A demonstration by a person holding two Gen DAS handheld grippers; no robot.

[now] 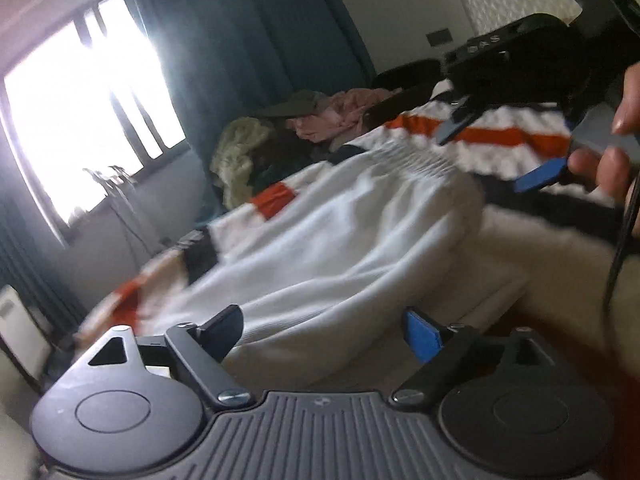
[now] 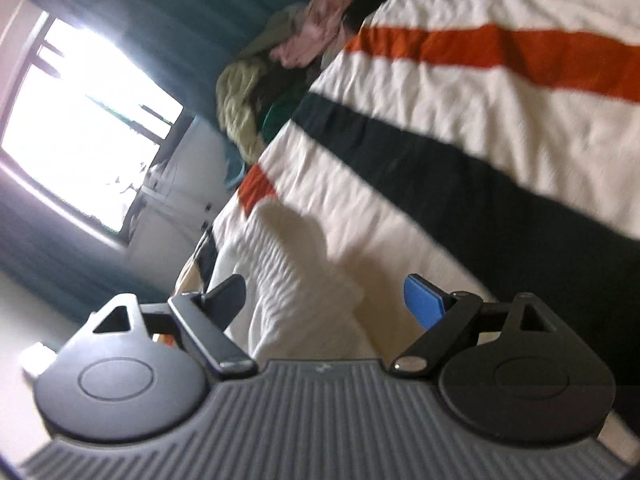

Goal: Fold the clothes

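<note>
Lying spread across the striped bedcover (image 1: 516,136) on the bed: a white garment (image 1: 332,240) with a gathered elastic band at its far end. Hovering low over its near edge, fingers spread wide and holding nothing: the left gripper (image 1: 320,332). Hanging above the bedcover beyond the band, also parted and empty, gripped by a hand (image 1: 616,148): the right gripper (image 1: 500,152). Sitting heaped near the window (image 1: 80,108), at the bed's far corner: a pile of clothes (image 1: 288,132).
</note>
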